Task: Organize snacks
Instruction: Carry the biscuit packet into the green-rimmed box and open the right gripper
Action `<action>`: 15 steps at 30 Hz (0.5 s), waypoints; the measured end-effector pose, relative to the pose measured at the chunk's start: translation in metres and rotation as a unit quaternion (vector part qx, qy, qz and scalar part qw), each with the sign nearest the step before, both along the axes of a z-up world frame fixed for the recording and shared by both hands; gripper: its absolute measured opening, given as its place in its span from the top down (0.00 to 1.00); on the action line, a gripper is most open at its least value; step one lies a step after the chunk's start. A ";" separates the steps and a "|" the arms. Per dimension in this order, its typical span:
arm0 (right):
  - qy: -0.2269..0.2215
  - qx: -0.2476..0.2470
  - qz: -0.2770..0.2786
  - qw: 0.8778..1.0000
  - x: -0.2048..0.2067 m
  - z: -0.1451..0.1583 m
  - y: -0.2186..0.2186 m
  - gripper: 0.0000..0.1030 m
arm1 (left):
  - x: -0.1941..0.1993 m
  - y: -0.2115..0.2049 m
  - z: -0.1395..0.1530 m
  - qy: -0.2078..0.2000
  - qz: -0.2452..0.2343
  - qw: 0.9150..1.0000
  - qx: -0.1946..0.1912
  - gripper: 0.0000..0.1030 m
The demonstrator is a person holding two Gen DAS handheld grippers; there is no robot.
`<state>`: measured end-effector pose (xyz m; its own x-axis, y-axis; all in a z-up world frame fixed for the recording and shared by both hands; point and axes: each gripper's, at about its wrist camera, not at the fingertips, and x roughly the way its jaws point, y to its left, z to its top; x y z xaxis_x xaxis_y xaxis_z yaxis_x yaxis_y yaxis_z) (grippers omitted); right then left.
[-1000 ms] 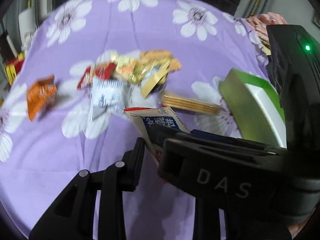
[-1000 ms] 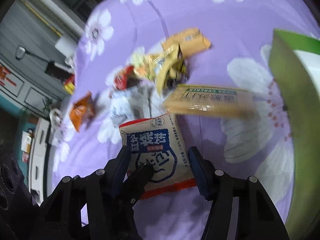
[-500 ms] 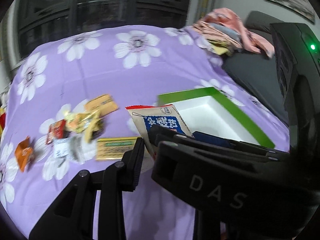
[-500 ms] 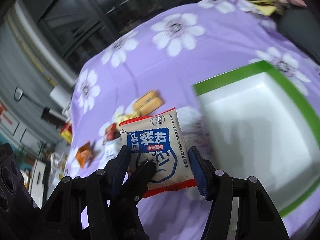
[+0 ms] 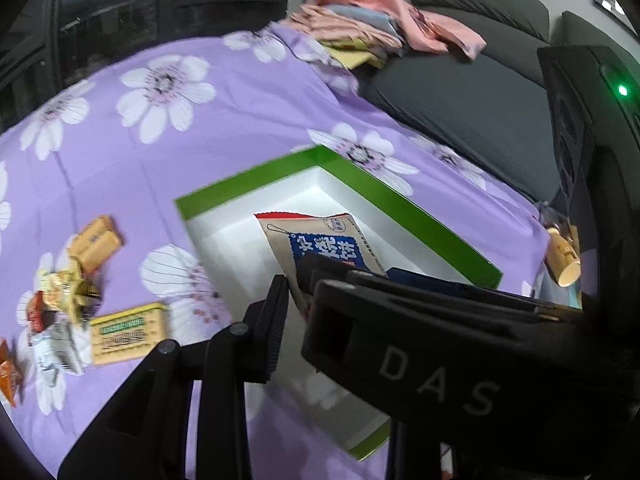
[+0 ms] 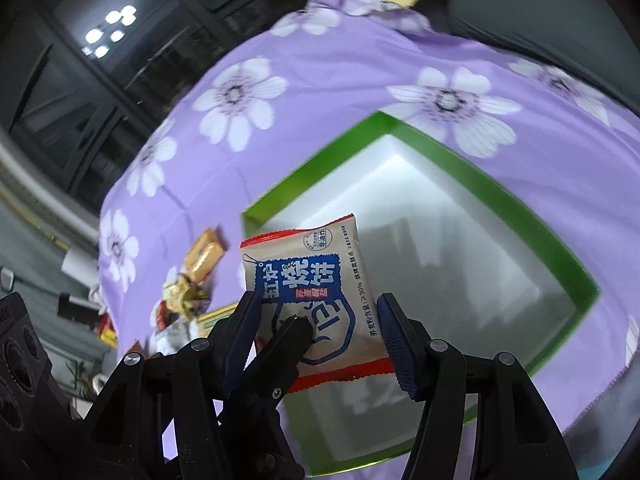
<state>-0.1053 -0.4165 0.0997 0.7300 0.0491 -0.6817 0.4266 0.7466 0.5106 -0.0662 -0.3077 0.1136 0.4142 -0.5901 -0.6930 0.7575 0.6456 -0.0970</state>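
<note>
The left gripper (image 6: pixel 296 328) has its jaws pinching the beige snack packet (image 6: pixel 320 292), held above the green-rimmed white box (image 6: pixel 520 208). The right gripper (image 6: pixel 320 320) jaws flank the packet's sides; contact is unclear. Blurred loose snacks (image 5: pixel 80 304) lie beside the box on the purple flowered cloth (image 5: pixel 240 80).

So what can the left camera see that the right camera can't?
Only the left wrist view shows the pale cup lying past the cloth's edge, the whole pink clothes pile and the orange packet.

Only the right wrist view shows the ceiling lights reflected in the dark window and the right gripper closed across the biscuit packet's width.

Both show that packet held over the green-rimmed white box, the purple flowered cloth and the loose snack pile.
</note>
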 end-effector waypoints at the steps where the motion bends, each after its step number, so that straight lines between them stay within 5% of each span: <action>1: 0.006 0.001 -0.007 1.000 -0.003 -0.003 -0.004 0.39 | 0.000 -0.003 -0.002 0.003 -0.003 1.000 0.002 0.71; 15: 0.074 0.007 -0.047 0.996 -0.004 -0.027 -0.027 0.37 | 0.005 -0.030 -0.031 0.087 -0.033 0.996 0.005 0.71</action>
<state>-0.1091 -0.4432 0.0729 0.6236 -0.0054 -0.7817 0.5658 0.6931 0.4466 -0.0611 -0.3379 0.0831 0.2476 -0.6039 -0.7576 0.7700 0.5972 -0.2244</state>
